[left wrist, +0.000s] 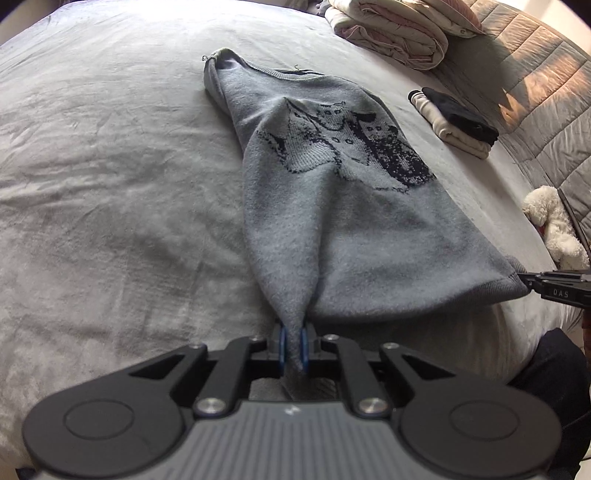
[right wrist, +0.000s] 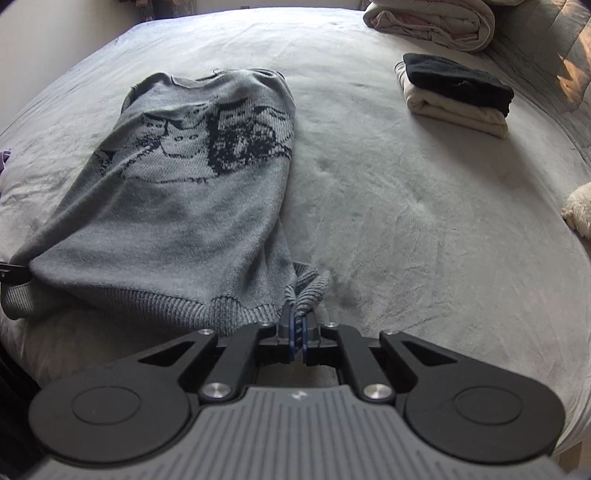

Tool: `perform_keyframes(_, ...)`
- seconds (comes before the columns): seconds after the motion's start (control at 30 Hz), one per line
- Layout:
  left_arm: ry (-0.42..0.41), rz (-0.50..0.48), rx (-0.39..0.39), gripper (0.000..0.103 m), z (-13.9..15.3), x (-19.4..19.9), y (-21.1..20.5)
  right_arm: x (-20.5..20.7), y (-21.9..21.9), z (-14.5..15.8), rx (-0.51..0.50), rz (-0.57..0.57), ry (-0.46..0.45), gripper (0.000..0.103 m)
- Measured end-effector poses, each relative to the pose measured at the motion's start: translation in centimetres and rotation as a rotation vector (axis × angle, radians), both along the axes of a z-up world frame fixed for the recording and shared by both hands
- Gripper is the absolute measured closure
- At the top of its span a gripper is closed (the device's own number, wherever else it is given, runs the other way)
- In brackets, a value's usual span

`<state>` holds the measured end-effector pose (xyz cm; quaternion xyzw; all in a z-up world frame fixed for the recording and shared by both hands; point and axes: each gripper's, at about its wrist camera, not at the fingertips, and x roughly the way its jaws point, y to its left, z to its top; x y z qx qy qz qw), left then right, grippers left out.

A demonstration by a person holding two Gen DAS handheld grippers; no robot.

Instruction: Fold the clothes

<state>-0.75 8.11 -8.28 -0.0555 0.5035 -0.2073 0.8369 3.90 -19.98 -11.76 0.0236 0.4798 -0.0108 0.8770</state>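
Note:
A grey knitted sweater with a dark cat pattern lies lengthwise on the bed, collar at the far end. Its ribbed hem is lifted at the near edge. My left gripper is shut on the hem's left corner, the cloth bunched between its blue pads. In the right wrist view the same sweater stretches away to the left. My right gripper is shut on the hem's right corner, ribbed cloth pinched between the pads. The right gripper's tip also shows at the right edge of the left wrist view.
The bed has a pale grey plush cover. A folded stack, black on cream, lies at the far right. A rolled duvet sits behind it. A white plush toy lies at the right edge beside a quilted headboard.

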Motion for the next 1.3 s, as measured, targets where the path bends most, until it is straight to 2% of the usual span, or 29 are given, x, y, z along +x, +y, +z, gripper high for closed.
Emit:
perform_keyframes(0.03, 0.004, 0.005, -0.007, 0.094, 0.0, 0.1, 0.2, 0.1, -0.1, -0.4, 0.001, -0.002, 0.013, 0.097)
perform_keyframes(0.1, -0.001, 0.02, -0.021, 0.084, 0.1, 0.2, 0.6, 0.2, -0.4, -0.8, 0.003, -0.011, 0.022, 0.094)
perform_keyframes(0.23, -0.031, 0.047, -0.044, 0.07, 0.7, 0.6, 1.4, 0.5, -0.6, -0.3, -0.002, -0.02, 0.008, 0.086)
perform_keyframes(0.27, -0.037, 0.052, -0.049, 0.068, 0.9, 0.8, 1.6, 0.6, -0.6, 0.0, -0.006, -0.02, 0.003, 0.077)
perform_keyframes(0.3, -0.043, 0.058, -0.055, 0.066, 1.0, 1.0, 1.8, 0.8, -0.6, 0.3, -0.013, -0.018, -0.007, 0.063)
perform_keyframes(0.33, -0.049, 0.065, -0.059, 0.065, 1.2, 1.2, 2.0, 0.9, -0.5, 0.6, -0.023, -0.015, -0.02, 0.059)
perform_keyframes(0.43, -0.064, 0.087, -0.07, 0.056, 1.3, 2.2, 2.4, 1.6, -0.3, 1.6, -0.031, -0.003, -0.055, 0.058)
perform_keyframes(0.77, -0.071, 0.157, -0.133, 0.056, 0.6, 6.2, 2.0, 6.7, 3.3, 3.9, 0.053, 0.105, -0.13, 0.058)
perform_keyframes(1.0, -0.094, 0.213, -0.183, 0.058, -1.5, 8.6, 1.3, 11.8, 7.8, 4.3, 0.114, 0.239, -0.163, 0.058)
perform_keyframes(1.13, -0.077, 0.218, -0.221, 0.059, -3.2, 9.2, 1.2, 14.5, 10.0, 4.4, 0.143, 0.312, -0.158, 0.058)
perform_keyframes(1.27, -0.092, 0.215, -0.266, 0.06, -3.6, 9.5, 1.5, 17.2, 11.8, 4.1, 0.187, 0.369, -0.148, 0.058)
perform_keyframes(1.3, -0.093, 0.222, -0.272, 0.065, -3.8, 9.6, 1.5, 17.9, 12.2, 4.0, 0.199, 0.381, -0.145, 0.058)
